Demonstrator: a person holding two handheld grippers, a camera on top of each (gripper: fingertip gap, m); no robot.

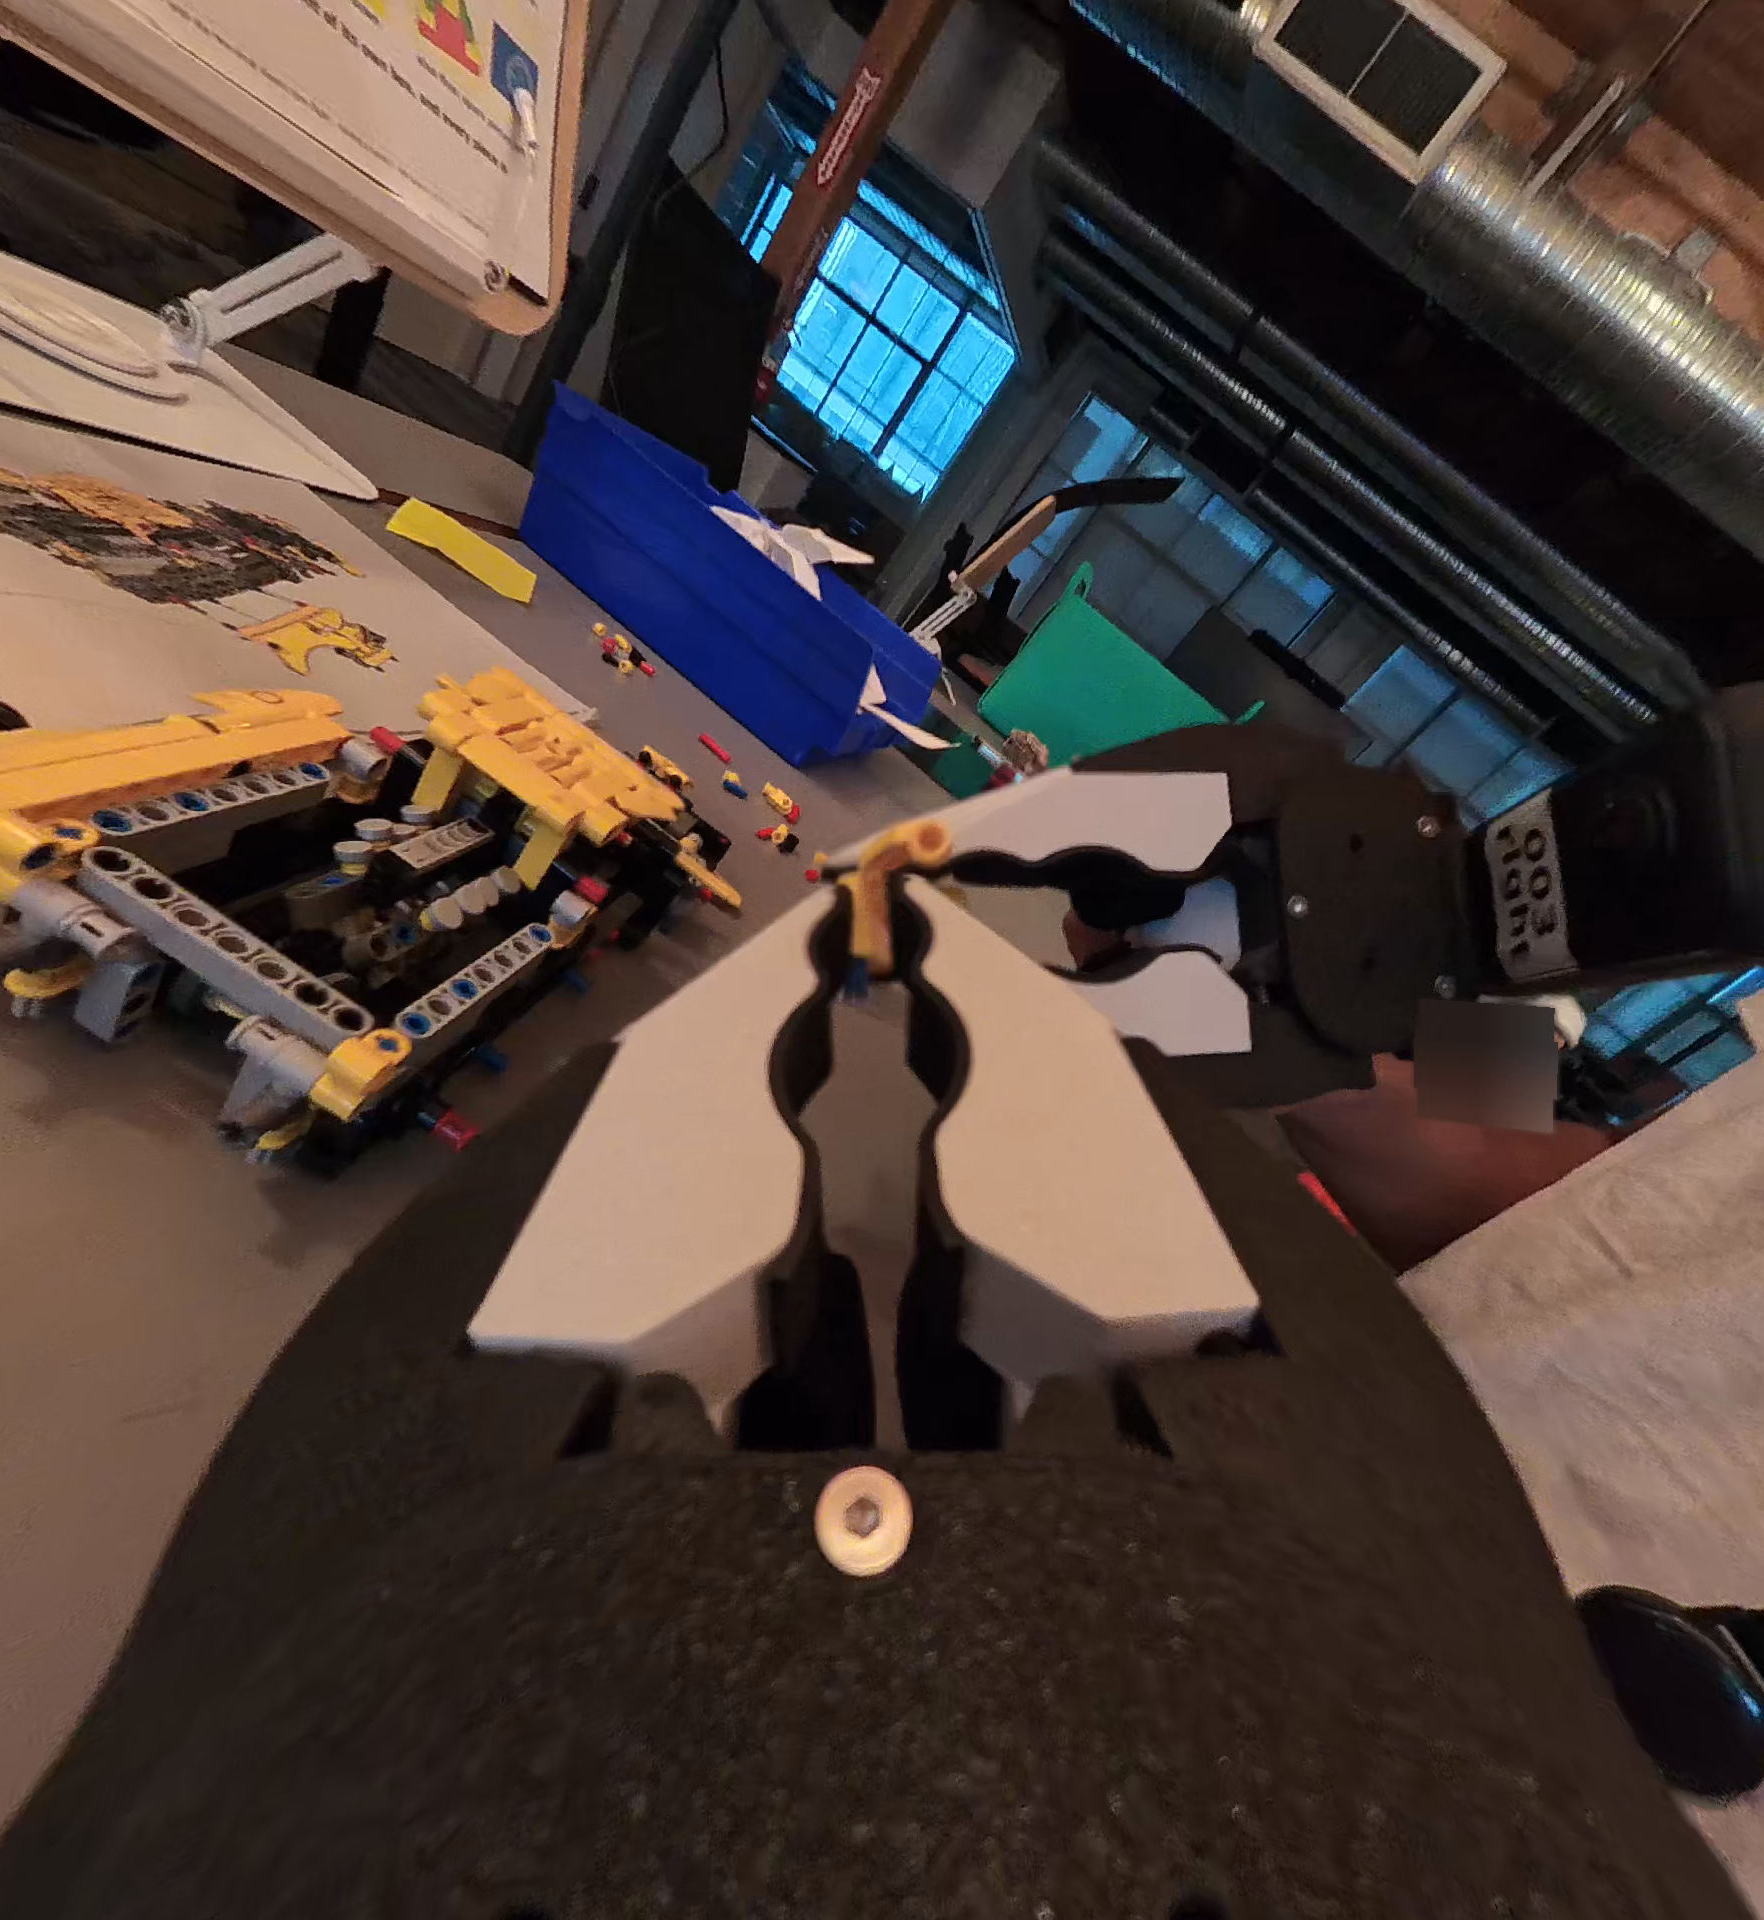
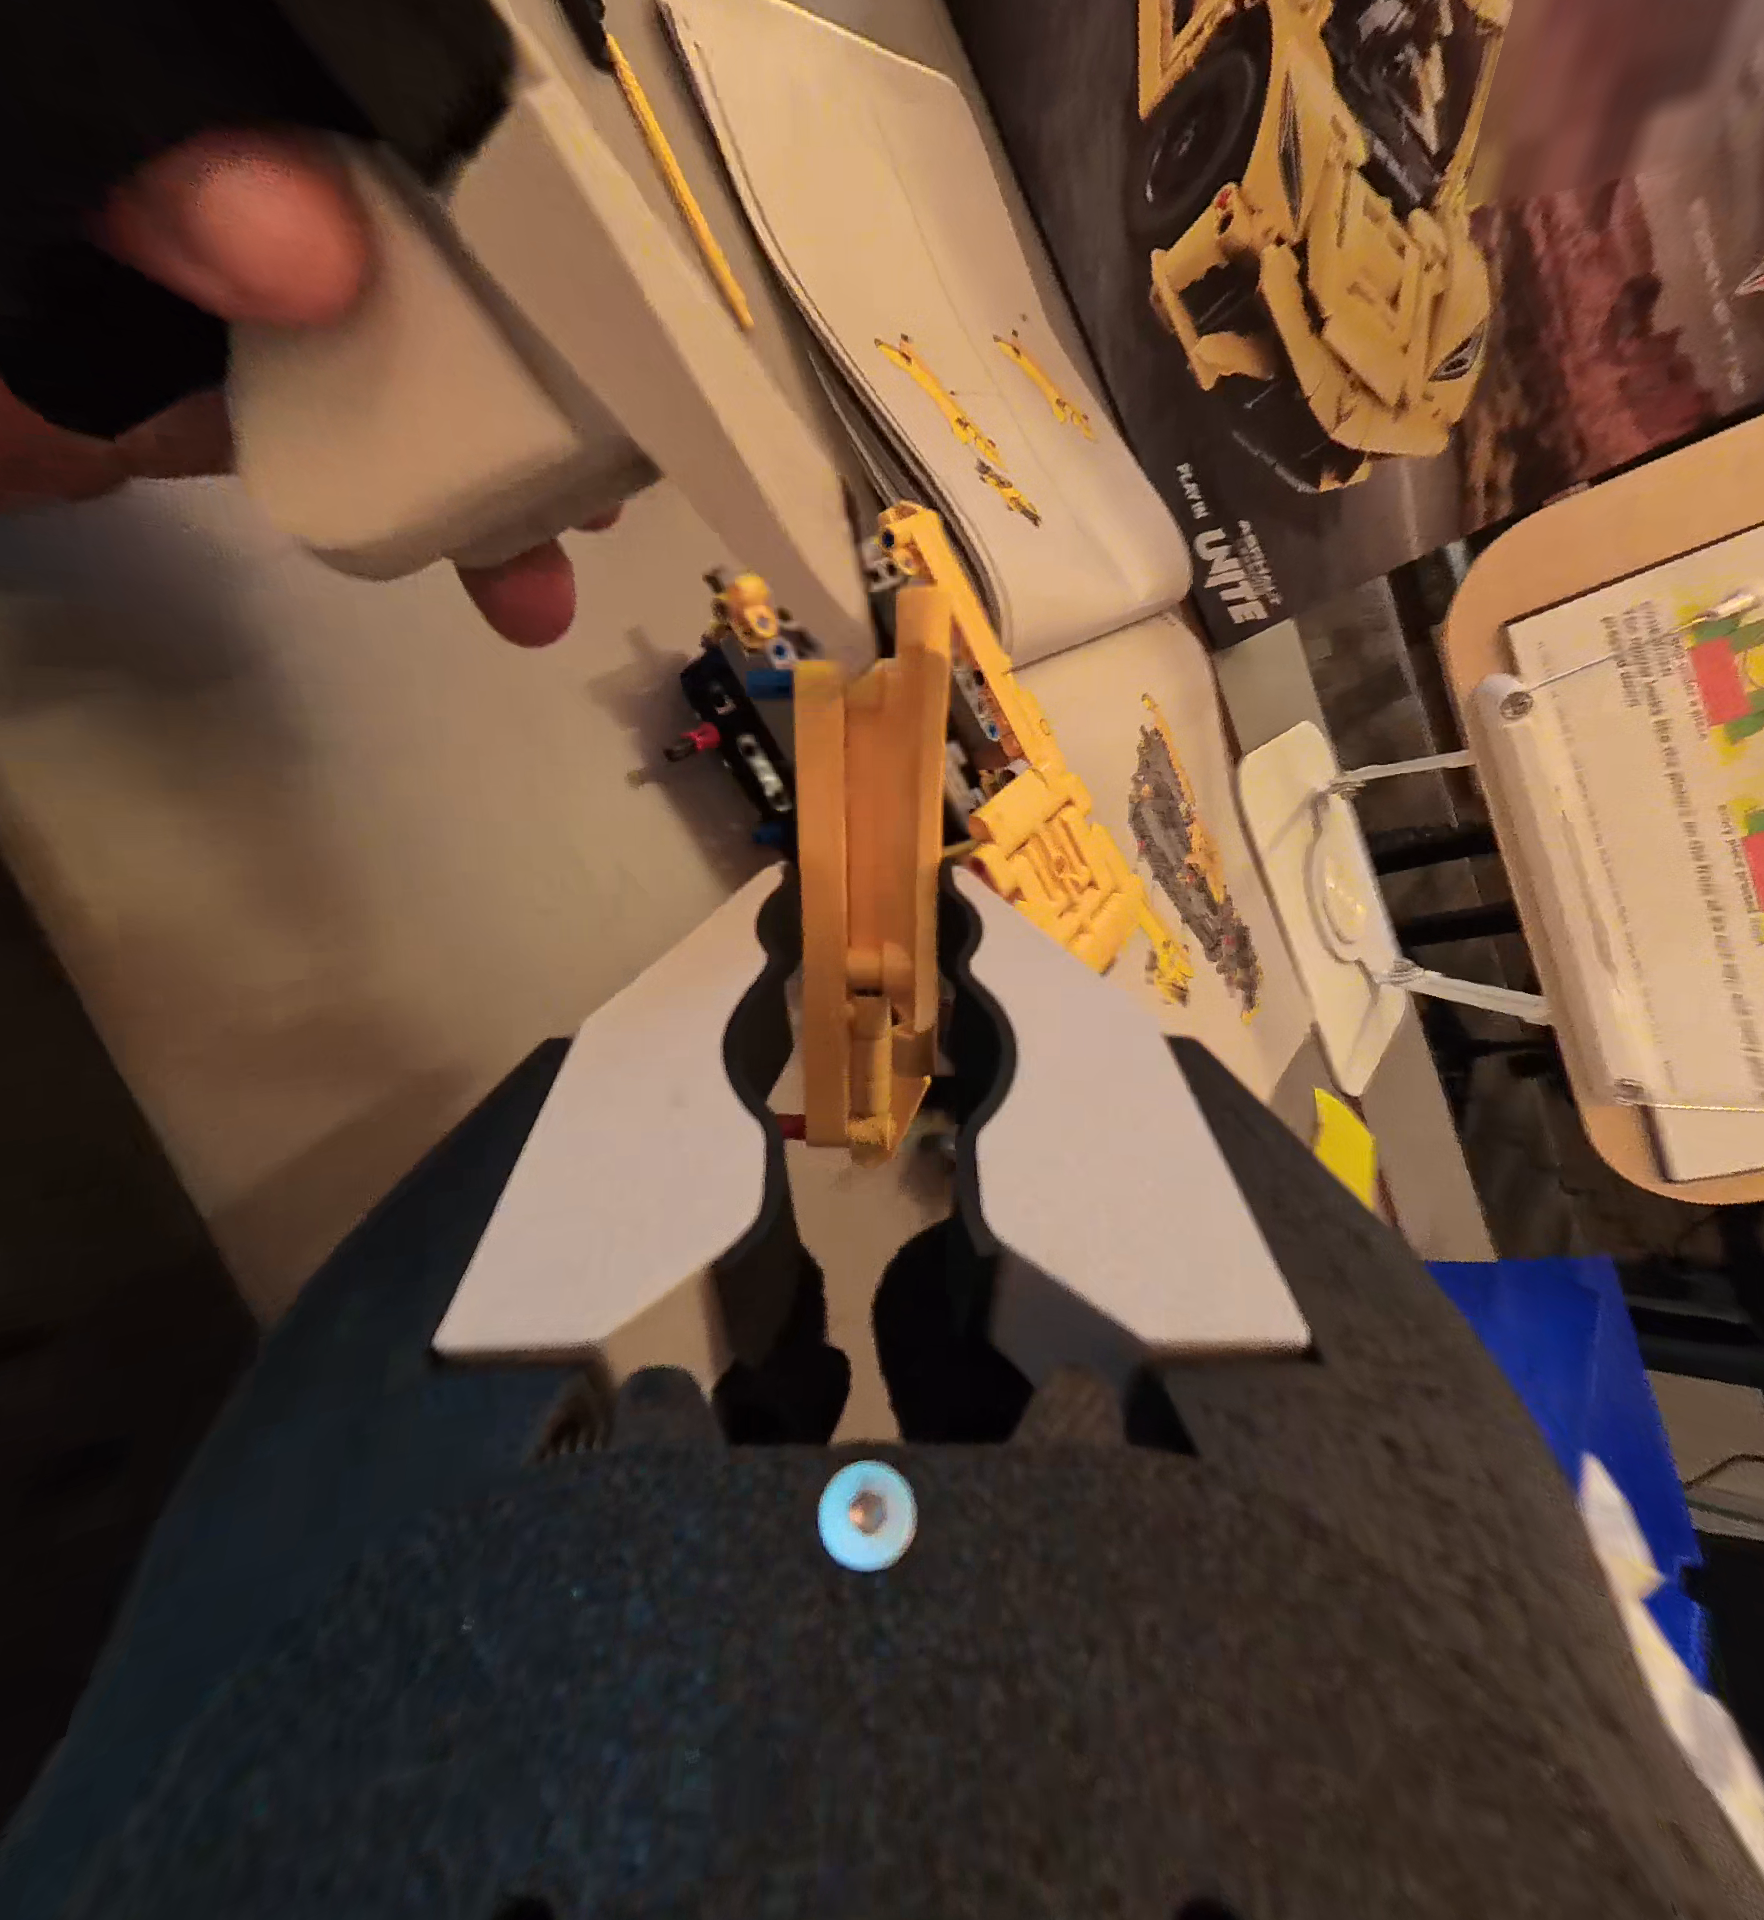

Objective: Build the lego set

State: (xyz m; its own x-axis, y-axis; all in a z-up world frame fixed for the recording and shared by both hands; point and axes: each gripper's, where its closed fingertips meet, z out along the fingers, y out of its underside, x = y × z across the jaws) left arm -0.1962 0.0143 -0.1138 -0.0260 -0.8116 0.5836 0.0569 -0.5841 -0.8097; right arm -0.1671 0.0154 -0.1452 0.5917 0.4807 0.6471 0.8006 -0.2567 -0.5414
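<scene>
The grey table (image 1: 78,1299) fills the left half of the left wrist view, and on it, at middle left, sits the half-built yellow and black car chassis (image 1: 317,894), with an open instruction booklet (image 1: 130,582) above it and a blue bin (image 1: 691,603) toward upper centre. Loose small pieces (image 1: 753,800) lie scattered between the chassis and the bin. In the right wrist view the right gripper (image 2: 873,914) is closed onto a long yellow panel assembly (image 2: 873,831), whose long axis runs up the frame from between the fingers, in line with them. The left gripper (image 1: 873,914) is pinched narrow on a small yellow connector (image 1: 883,894) at its very tips, with a blue pin end showing below it. In the left wrist view the right gripper's fingers enter from the right, and their tips meet that connector at centre frame. So the two held parts sit tip to tip in the air, to the right of and apart from the chassis. The coming move seems to turn on lining up the connector with the far end of the panel. Neither hand looks nearer; both are already at the joint.
</scene>
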